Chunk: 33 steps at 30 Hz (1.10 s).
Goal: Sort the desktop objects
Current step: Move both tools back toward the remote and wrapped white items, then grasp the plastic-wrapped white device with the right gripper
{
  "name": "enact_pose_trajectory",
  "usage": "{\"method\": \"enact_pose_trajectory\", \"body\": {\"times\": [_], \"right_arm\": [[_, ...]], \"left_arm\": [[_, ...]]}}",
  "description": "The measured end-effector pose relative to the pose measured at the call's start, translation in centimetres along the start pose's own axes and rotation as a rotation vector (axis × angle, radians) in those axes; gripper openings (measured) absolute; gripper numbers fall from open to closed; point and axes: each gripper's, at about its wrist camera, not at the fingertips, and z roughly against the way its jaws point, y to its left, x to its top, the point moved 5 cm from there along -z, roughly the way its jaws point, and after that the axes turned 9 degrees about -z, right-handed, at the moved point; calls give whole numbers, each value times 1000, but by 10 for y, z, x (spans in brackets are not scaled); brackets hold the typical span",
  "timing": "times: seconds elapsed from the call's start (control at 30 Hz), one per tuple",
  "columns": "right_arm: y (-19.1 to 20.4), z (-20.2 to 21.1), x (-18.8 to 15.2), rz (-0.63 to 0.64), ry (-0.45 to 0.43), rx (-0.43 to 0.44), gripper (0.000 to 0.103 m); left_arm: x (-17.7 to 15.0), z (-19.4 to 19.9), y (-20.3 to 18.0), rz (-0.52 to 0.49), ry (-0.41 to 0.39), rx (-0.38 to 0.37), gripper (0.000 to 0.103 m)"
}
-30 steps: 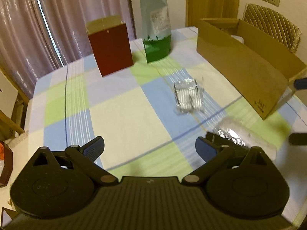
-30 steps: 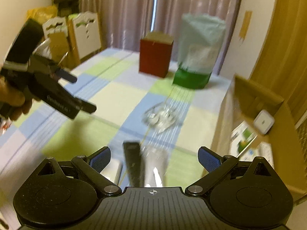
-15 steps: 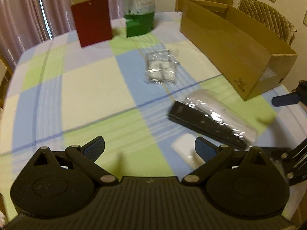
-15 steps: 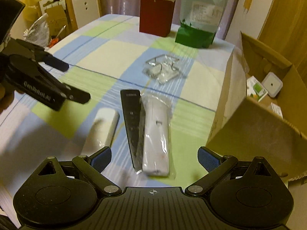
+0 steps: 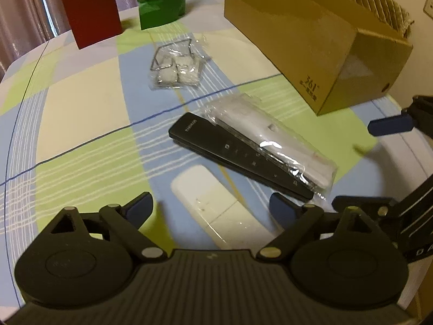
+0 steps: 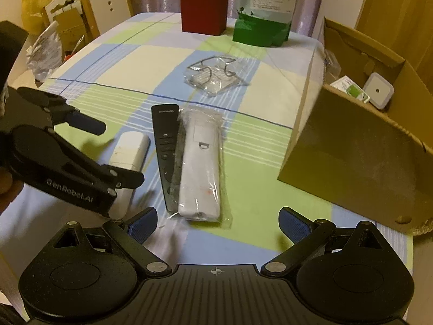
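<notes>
A black remote lies on the checked tablecloth beside a white remote in a clear bag. A plain white remote lies nearest my left gripper, which hovers open right over it. My right gripper is open above the bagged remote's near end, holding nothing. A clear bag of small white parts and wire lies farther back. In the right wrist view, the left gripper straddles the plain white remote.
An open cardboard box stands at the table's right edge with small items inside. A dark red box and a green-and-silver pouch stand at the far side. Chairs and clutter lie beyond the left edge.
Both grippers have come down and forward toward the remotes. The left gripper now hangs over the plain white remote; the right has closed in on the bagged remote. Both stay open.
</notes>
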Motion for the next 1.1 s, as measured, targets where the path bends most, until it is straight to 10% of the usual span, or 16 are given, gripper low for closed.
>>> {"method": "enact_pose_trajectory", "body": {"times": [1.1], "right_arm": [[-5, -50, 34, -324, -82, 89, 50]], "left_arm": [[-21, 5, 19, -52, 46, -22, 59]]}}
